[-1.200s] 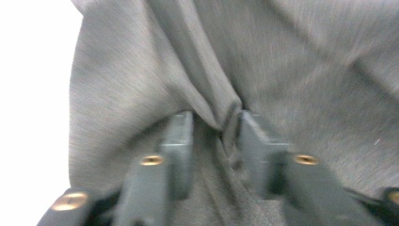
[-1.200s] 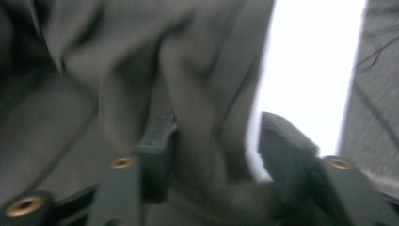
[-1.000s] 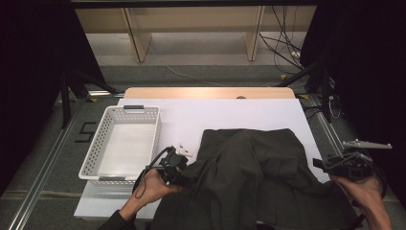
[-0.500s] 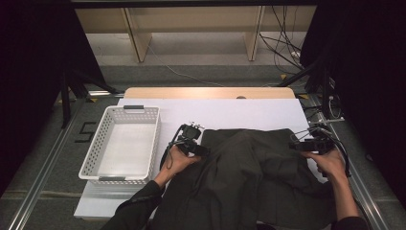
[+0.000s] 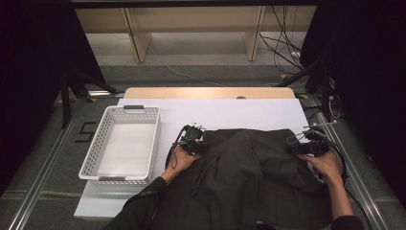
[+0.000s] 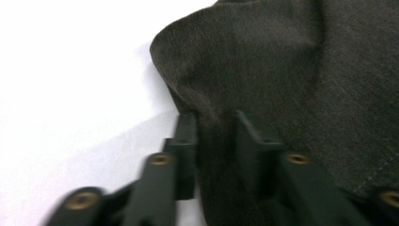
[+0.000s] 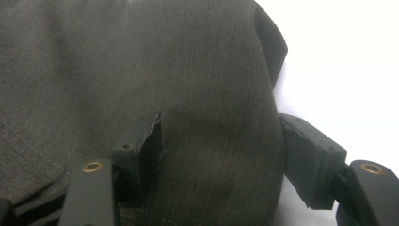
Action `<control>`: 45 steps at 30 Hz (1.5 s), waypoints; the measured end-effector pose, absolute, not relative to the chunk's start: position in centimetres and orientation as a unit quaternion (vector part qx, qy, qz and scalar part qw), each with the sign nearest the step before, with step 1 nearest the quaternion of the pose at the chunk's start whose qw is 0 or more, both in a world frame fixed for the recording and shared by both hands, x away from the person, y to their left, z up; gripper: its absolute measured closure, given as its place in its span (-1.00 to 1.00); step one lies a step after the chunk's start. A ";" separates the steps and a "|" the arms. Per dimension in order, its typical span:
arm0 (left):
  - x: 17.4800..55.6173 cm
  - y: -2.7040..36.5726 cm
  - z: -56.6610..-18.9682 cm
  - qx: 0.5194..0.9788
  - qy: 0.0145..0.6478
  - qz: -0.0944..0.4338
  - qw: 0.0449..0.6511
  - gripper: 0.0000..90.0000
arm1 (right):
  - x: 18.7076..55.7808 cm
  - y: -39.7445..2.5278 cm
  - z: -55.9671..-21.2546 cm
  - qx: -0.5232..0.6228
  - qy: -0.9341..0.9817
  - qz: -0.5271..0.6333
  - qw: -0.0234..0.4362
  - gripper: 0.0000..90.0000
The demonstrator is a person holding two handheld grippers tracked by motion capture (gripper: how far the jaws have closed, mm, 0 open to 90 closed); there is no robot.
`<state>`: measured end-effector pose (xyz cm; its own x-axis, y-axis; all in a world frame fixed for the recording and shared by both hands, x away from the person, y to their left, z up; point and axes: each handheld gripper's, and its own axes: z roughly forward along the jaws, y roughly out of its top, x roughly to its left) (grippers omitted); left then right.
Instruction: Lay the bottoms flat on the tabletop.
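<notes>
Change: both grippers have carried the garment's edge toward the far side of the table; cloth now spreads further over the white surface than a moment ago.
Garment: dark grey garment (image 5: 249,177) lies mid-table to the right, near part hanging off the near edge, still rumpled with a ridge down the middle.
Left gripper (image 6: 214,141): jaws nearly together, pinching a fold at the garment's far-left corner.
Right gripper (image 7: 219,150): jaws wide apart, a broad bunch of cloth between them; cannot tell whether it grips.
Basket: white basket (image 5: 95,158) at left, holds nothing, well apart from the cloth.
Progress: spreading seems partly done; smoothing, folding, and perhaps moving it to the basket remain.
</notes>
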<state>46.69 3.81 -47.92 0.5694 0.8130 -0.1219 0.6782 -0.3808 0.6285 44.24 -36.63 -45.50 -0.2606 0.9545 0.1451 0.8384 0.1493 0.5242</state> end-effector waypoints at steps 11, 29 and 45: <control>45.9 5.4 -43.9 0.814 0.433 0.117 0.370 0.97 | 42.9 -37.1 -43.5 0.574 0.747 0.298 0.153 0.98; 47.6 10.5 -32.6 0.751 0.442 0.169 0.462 0.97 | 44.9 -34.9 -32.1 0.528 0.737 0.354 0.229 1.00; 49.9 10.5 -32.8 0.739 0.464 0.177 0.455 0.97 | 48.4 -32.9 -29.5 0.550 0.697 0.370 0.274 1.00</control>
<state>49.86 10.45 -32.80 0.5068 0.8469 -0.1607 0.5253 -0.1557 0.8365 48.36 -32.89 -29.53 -0.2443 0.9694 0.0258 0.5644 0.1205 0.8167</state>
